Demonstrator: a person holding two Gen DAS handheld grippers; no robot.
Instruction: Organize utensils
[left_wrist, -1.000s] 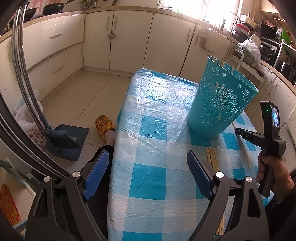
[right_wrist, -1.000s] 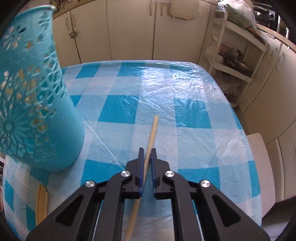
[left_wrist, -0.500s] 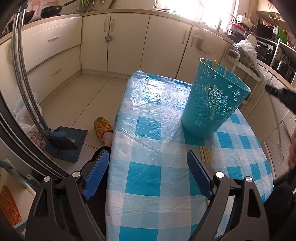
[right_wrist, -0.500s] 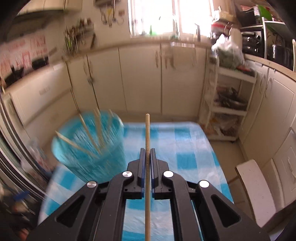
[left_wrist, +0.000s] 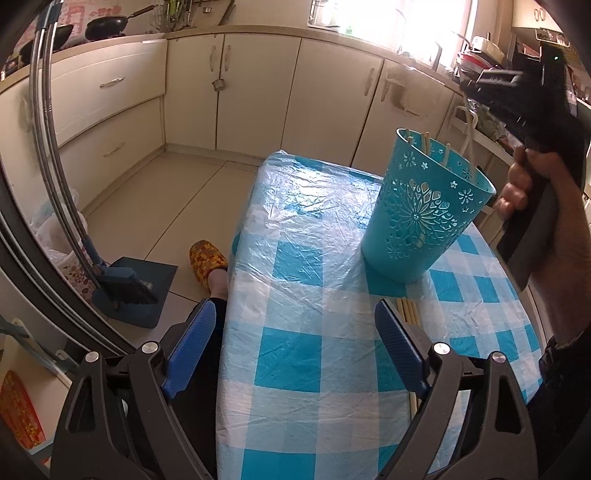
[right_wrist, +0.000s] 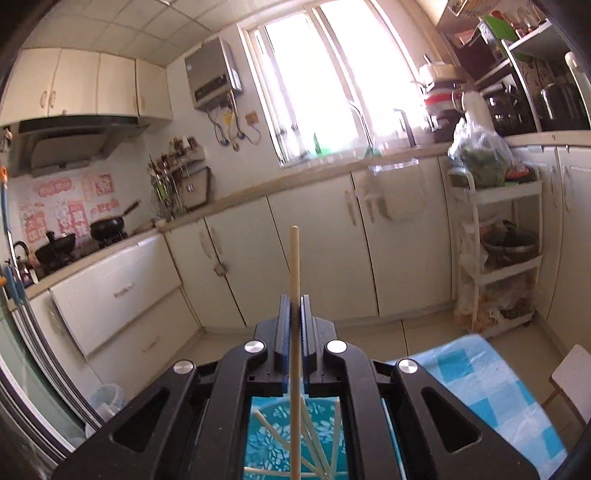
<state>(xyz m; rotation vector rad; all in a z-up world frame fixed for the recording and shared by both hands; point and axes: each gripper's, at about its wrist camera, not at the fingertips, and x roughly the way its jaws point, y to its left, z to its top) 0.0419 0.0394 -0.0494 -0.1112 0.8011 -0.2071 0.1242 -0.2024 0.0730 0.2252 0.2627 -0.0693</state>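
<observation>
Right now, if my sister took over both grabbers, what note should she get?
Right hand-held gripper: shut on one chopstick, held above the teal basket.
Left hand-held gripper: open, holding nothing, low over the near end of the table.
Done: several chopsticks already stand in the basket.
Left: drop the held one in, then pick up the loose chopsticks lying on the table in front of the basket.

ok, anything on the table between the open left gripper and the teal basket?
Left wrist view: loose chopsticks lie on the checked tablecloth between the left gripper and teal basket, beside the right finger.
</observation>
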